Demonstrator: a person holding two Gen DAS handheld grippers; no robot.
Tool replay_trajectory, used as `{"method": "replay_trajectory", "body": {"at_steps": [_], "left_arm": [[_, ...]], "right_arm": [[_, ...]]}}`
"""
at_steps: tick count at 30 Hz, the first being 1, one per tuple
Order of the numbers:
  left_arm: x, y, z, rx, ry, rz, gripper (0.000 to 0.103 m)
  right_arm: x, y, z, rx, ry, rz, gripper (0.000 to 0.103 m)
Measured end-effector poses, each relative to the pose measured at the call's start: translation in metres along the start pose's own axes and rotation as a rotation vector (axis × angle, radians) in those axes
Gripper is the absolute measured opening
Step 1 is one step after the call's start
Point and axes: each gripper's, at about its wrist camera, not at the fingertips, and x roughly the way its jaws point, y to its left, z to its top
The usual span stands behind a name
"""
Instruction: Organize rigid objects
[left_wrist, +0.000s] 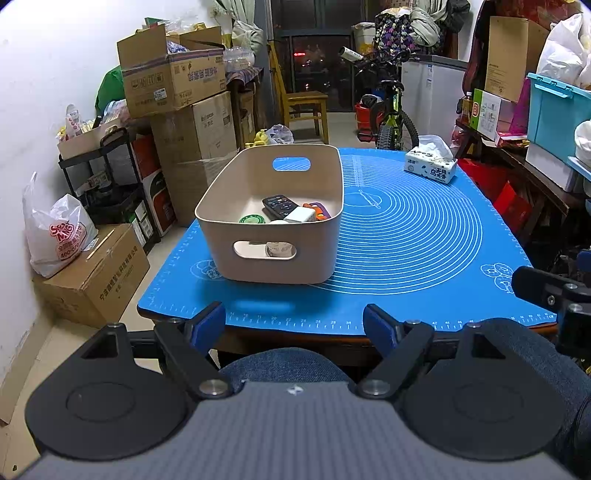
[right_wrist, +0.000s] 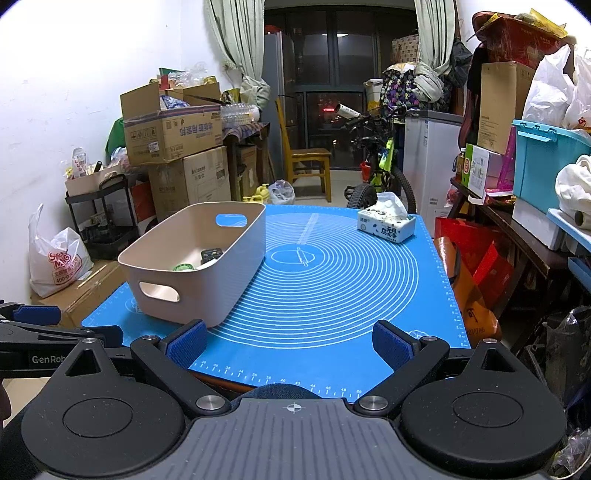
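Note:
A beige bin (left_wrist: 273, 258) stands on the left part of the blue mat (left_wrist: 406, 236). Inside it lie a black remote (left_wrist: 279, 205), a white block (left_wrist: 301, 215), a green round item (left_wrist: 252, 219) and an orange and purple item (left_wrist: 317, 207). The bin also shows in the right wrist view (right_wrist: 199, 288) with the remote (right_wrist: 211, 254) inside. My left gripper (left_wrist: 294, 326) is open and empty, held back at the table's near edge. My right gripper (right_wrist: 290, 347) is open and empty over the mat's near edge, right of the bin.
A tissue pack (left_wrist: 430, 166) sits at the mat's far right corner, and shows in the right wrist view (right_wrist: 386, 223). Stacked cardboard boxes (left_wrist: 173, 81) and a black cart (left_wrist: 107, 184) stand left of the table. A bicycle (left_wrist: 388, 110) and a wooden chair (left_wrist: 303, 107) stand behind it.

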Motion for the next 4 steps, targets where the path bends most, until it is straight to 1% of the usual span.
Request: {"method": "replay_trajectory", "body": {"at_steps": [4], "left_arm": [[0.0002, 0.001, 0.0, 0.012, 0.0, 0.001, 0.084]], "right_arm": [[0.0017, -0.0003, -0.0031, 0.004, 0.005, 0.0, 0.096]]}}
